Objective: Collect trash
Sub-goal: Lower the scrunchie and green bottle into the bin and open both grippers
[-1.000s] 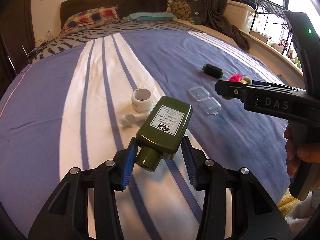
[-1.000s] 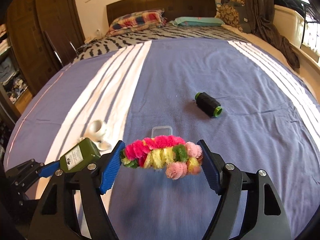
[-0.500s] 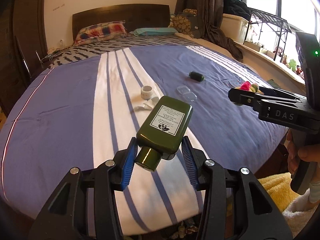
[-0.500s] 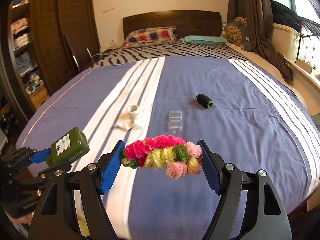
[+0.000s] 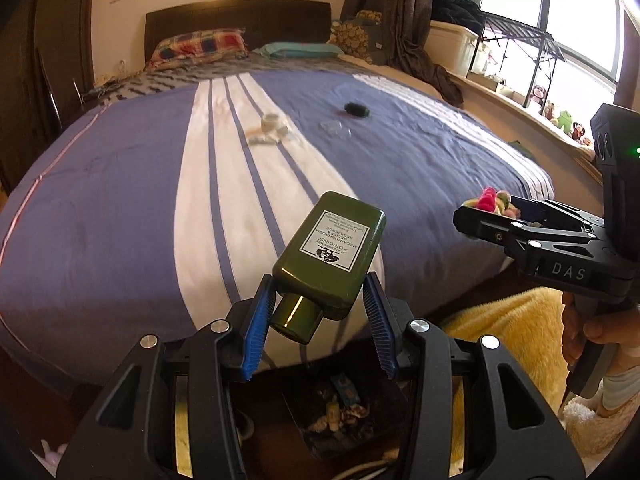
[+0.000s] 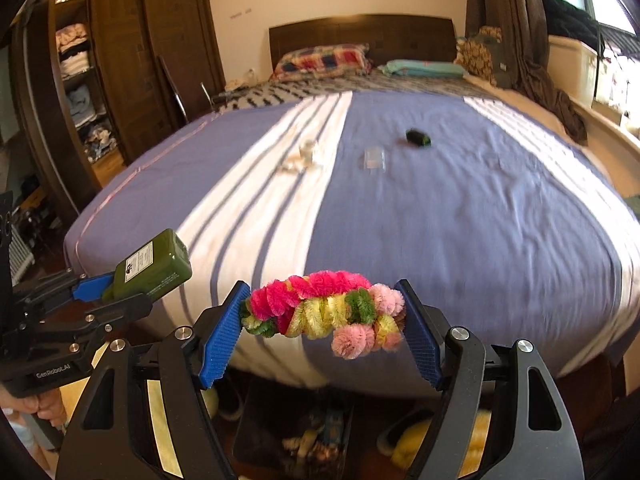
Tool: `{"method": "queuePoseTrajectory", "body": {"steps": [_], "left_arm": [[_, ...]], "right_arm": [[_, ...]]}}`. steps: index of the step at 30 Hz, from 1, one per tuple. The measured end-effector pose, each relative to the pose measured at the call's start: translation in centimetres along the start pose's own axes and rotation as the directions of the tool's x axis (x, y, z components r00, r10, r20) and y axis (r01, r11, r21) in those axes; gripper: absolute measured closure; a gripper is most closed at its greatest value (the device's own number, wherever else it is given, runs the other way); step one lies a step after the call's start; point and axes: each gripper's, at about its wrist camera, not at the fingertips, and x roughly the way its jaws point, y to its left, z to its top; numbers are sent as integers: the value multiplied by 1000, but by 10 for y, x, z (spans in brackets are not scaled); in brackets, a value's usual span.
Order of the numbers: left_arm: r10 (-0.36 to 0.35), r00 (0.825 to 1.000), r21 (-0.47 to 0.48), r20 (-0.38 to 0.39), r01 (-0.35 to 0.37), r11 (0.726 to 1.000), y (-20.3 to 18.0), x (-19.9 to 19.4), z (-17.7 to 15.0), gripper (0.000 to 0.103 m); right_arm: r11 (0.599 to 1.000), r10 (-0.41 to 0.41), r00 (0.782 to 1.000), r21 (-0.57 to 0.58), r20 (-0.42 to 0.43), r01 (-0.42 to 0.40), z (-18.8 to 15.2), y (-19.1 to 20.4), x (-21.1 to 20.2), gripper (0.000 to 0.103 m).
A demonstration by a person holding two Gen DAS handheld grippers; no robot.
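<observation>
Bed farther back — bottle (image 5: 330, 254) cap-first toward camera

Both wrist cams sit past the foot of the bed (image 5: 120, 208), angled down toward the headboard (image 6: 360, 32). Left view catches the right gripper (image 5: 492, 208) at its right edge; right view catches the left gripper (image 6: 108, 288) low left. Both share the bedspread.

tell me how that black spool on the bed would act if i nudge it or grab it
The black spool lies on its side, so a nudge would probably roll it, though the soft bed cover may slow it. It looks small, so likely light. Its rounded body could slip unless the jaws close across its ends.
</observation>
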Motion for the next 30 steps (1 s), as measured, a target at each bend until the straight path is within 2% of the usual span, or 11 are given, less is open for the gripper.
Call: {"method": "queuePoseTrajectory", "body": {"steps": [9, 13, 16, 20, 30], "left_arm": [[-32, 985, -22, -169, 29, 999, -2, 43, -63, 60], [-29, 967, -33, -253, 21, 999, 2, 70, -87, 60], [-37, 949, -44, -312, 25, 999, 5, 91, -101, 60], [-72, 916, -75, -394, 46, 996, 8, 119, -120, 60], [-117, 844, -125, -524, 59, 990, 14, 167, -151, 60]], "right_arm": [[1000, -19, 985, 17, -169, 22, -62, -5, 35, 29], [999, -25, 969, 18, -246, 30, -85, -6, 56, 29], [999, -21, 954, 20, -298, 28, -99, -6, 73, 29], [999, -15, 936, 22, -352, 25, -112, -2, 92, 29], [995, 34, 865, 94, -501, 16, -143, -6, 141, 29]]}}
